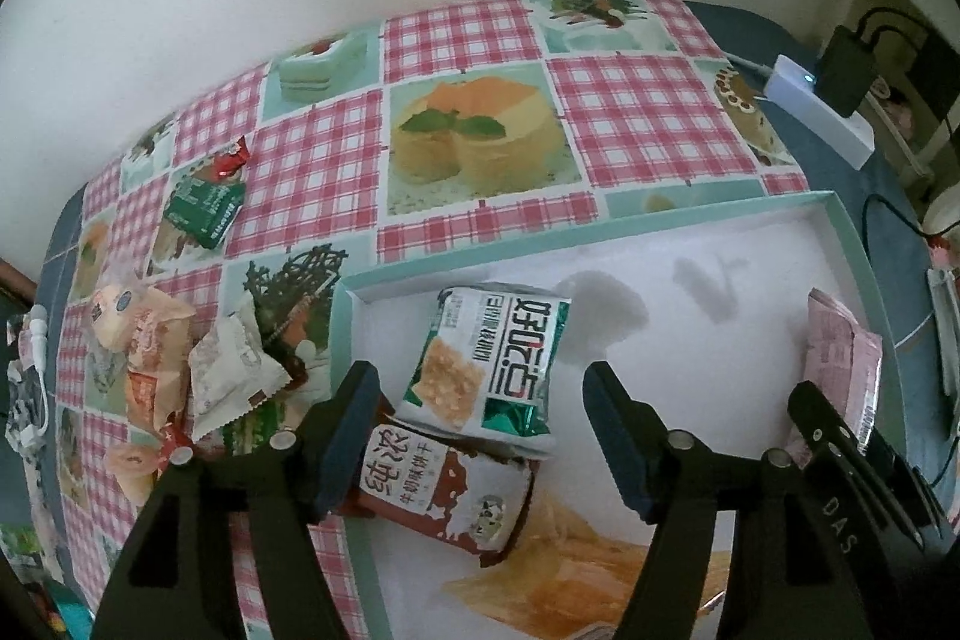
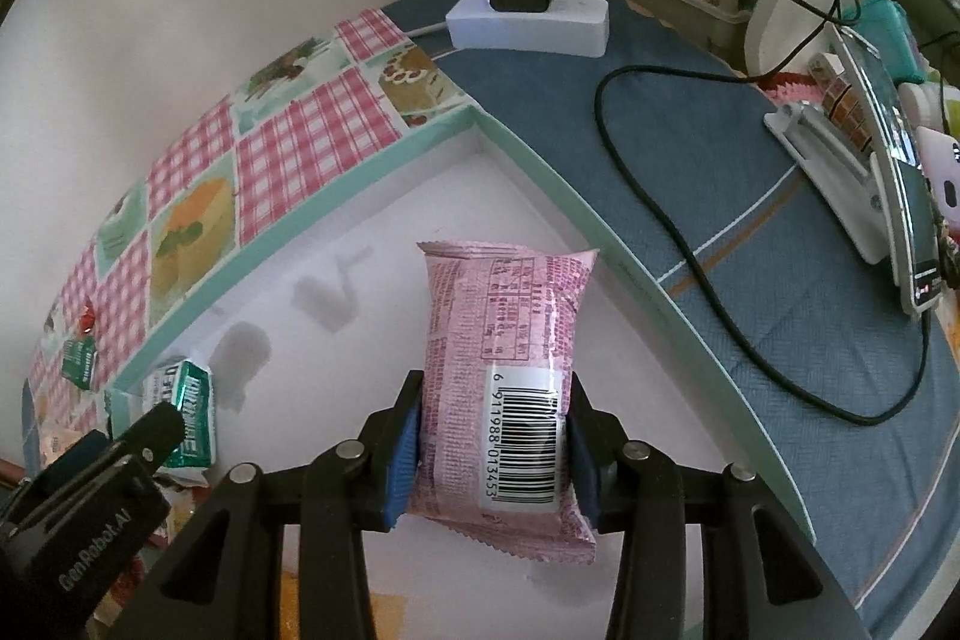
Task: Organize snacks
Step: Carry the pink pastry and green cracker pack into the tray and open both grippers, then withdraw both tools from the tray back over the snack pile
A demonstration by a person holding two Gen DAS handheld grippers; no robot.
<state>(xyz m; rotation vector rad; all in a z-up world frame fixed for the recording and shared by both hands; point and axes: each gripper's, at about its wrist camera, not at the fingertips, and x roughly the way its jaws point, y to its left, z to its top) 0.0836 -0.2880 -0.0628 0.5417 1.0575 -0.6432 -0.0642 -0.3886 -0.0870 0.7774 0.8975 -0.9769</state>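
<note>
A shallow white tray with a teal rim [image 1: 600, 232] lies on the checked tablecloth. Inside it at the left a green-and-white cracker packet [image 1: 492, 364] rests partly on a brown-and-white biscuit packet [image 1: 444, 496]. My left gripper [image 1: 486, 430] hangs over them, open, its pads clear of the green packet's sides. In the right wrist view my right gripper [image 2: 492, 448] is shut on a pink snack packet [image 2: 498, 328], barcode side up, held over the tray's right corner [image 2: 474, 124]. The same pink packet [image 1: 840, 358] shows at the right of the left wrist view.
Loose snacks lie left of the tray: a green packet [image 1: 207, 208], a red sweet [image 1: 231, 157] and a heap of pale wrappers [image 1: 156, 358]. A power strip with a black charger [image 2: 528, 19], a looping cable [image 2: 660, 232] and a phone stand [image 2: 840, 172] sit on the blue cloth at the right.
</note>
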